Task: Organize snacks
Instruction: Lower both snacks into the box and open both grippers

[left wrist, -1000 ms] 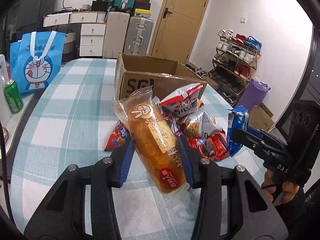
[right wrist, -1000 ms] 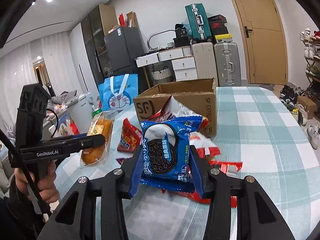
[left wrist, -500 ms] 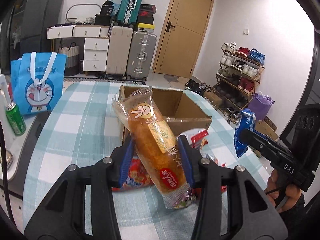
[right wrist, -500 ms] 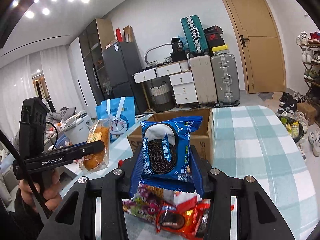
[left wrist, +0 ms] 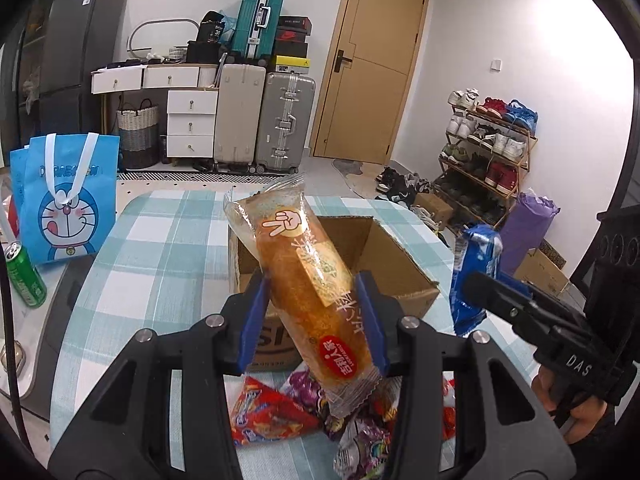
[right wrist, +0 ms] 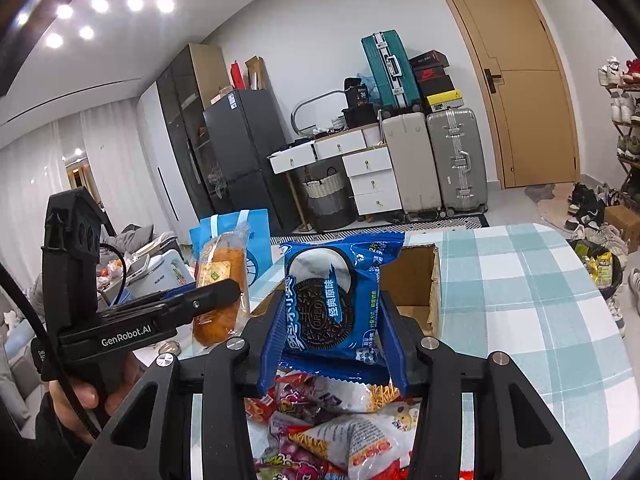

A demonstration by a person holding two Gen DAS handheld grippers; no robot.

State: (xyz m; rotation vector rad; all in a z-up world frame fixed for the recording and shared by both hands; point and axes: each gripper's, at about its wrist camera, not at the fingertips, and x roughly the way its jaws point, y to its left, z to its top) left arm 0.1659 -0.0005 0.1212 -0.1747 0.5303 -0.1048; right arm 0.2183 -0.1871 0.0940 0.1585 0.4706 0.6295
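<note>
My left gripper (left wrist: 312, 320) is shut on a wrapped orange bread roll (left wrist: 304, 280) and holds it up in front of the open cardboard box (left wrist: 400, 272). My right gripper (right wrist: 332, 328) is shut on a blue Oreo packet (right wrist: 332, 296), raised above the snack pile (right wrist: 340, 432) and just short of the box (right wrist: 416, 280). In the left wrist view the Oreo packet (left wrist: 474, 276) and right gripper (left wrist: 480, 284) hang right of the box. In the right wrist view the bread roll (right wrist: 220, 280) is at left. Loose snack bags (left wrist: 280, 416) lie on the checked table (left wrist: 160, 248).
A blue Doraemon bag (left wrist: 64, 200) and a green can (left wrist: 24, 276) stand at the table's left. Suitcases (left wrist: 264, 120), drawers and a door are behind. A shoe rack (left wrist: 488, 152) stands at right. The table's right half (right wrist: 532, 300) lies beside the box.
Both grippers have risen with their snacks and moved toward the box; the snack pile now lies lower in both views and the box opening shows from above.
</note>
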